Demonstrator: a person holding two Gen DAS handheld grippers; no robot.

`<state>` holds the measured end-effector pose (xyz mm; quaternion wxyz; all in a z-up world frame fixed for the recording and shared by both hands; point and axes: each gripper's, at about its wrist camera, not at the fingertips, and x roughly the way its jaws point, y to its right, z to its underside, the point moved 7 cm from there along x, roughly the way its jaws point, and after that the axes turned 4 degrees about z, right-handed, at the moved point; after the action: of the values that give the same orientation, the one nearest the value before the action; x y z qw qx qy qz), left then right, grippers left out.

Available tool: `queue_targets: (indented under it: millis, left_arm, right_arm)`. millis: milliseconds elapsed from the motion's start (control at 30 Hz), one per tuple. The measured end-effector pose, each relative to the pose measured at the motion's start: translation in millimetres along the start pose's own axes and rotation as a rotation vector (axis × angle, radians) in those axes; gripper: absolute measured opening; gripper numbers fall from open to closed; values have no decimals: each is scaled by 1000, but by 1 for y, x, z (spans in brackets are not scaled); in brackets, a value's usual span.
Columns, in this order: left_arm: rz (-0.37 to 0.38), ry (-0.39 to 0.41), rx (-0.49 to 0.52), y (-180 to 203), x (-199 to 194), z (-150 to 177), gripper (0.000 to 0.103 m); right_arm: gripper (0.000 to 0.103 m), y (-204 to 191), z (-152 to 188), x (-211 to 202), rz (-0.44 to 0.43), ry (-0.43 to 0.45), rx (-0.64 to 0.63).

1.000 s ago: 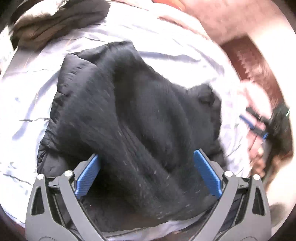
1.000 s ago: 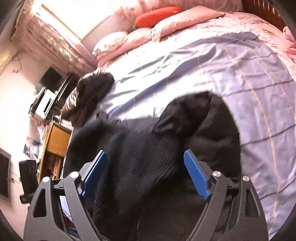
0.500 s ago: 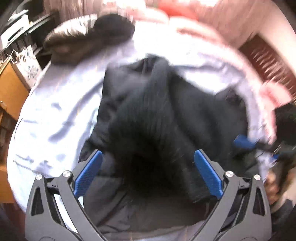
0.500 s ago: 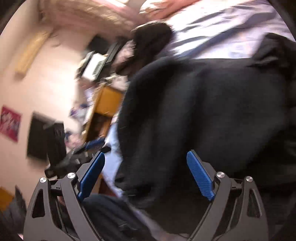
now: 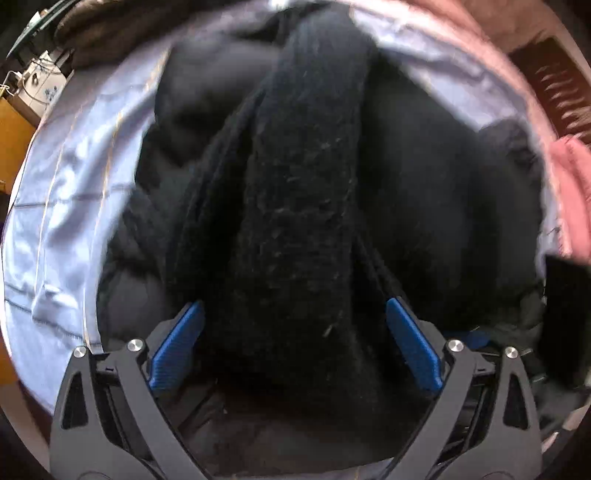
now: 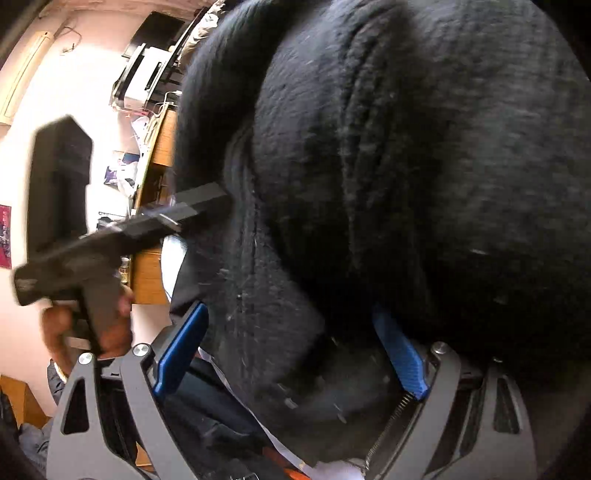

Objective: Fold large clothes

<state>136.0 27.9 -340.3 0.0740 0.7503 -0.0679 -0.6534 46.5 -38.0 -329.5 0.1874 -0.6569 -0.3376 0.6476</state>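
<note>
Black knit sweater (image 5: 303, 206) between spread jaws.

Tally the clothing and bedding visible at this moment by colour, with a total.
Black: 1, the knit garment
Brown: 1, the clothes pile
Lilac: 1, the bedsheet
Pink: 1, the quilt
Total: 4

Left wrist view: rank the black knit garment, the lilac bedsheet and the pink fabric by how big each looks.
1. Black knit garment, close to the camera, so likely exaggerated.
2. Lilac bedsheet.
3. Pink fabric, only an edge showing.
</note>
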Motion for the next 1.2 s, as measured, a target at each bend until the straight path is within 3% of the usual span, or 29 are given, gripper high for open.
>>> queue_targets:
  millis: [67, 167, 233, 267, 300, 367, 467, 600, 733, 800, 867, 967, 1000, 1100, 1200]
  left_arm:
    - [13, 39, 28, 9, -17, 1, 97]
    - [189, 181, 96, 34, -80, -2, 99]
    - [306, 266, 125, 44, -121, -19, 101]
    - [318, 278, 129, 44, -130, -28, 101]
    - [314, 275, 136, 44, -136, -47, 101]
    - [259, 247, 129, 34, -124, -85, 101]
    - [141, 173, 45, 8, -83, -149, 101]
    - [169, -31, -22, 3, -18, -195, 101]
    - [190, -183, -51, 15, 48, -212, 101]
    - [157, -241, -57, 18, 83, -215, 101]
    - [102, -250, -81, 17, 101, -217, 101]
    - [119, -210, -99, 18, 101, -216, 67]
    - [144, -210, -101, 17, 97, -215, 54]
    - [240, -176, -166, 7, 76, -218, 34]
    - [288, -67, -134, 5, 41, -224, 32]
  right_arm:
    - [91, 1, -2, -11, -34, -26, 31]
    - [91, -9, -15, -58, -82, 13, 22]
    - [93, -18, -29, -111, -74, 126, -37]
    - [102, -18, -39, -140, -50, 198, -58]
    - [102, -14, -47, -158, -17, 245, -60]
    - [102, 14, -70, -194, 142, 324, -13]
    - [102, 74, -108, -213, 324, 305, 176]
    - [102, 144, -148, -199, 392, 197, 327]
    - [102, 172, -175, -151, 307, 43, 439]
    - [102, 174, -186, -126, 302, -8, 474]
    - [102, 179, -192, -112, 366, -18, 463]
    - [49, 182, -196, -112, 431, 46, 434]
    - [39, 180, -195, -113, 407, 70, 429]
    - [23, 175, -193, -131, 368, 148, 399]
    - [17, 148, -200, -160, 293, 297, 335]
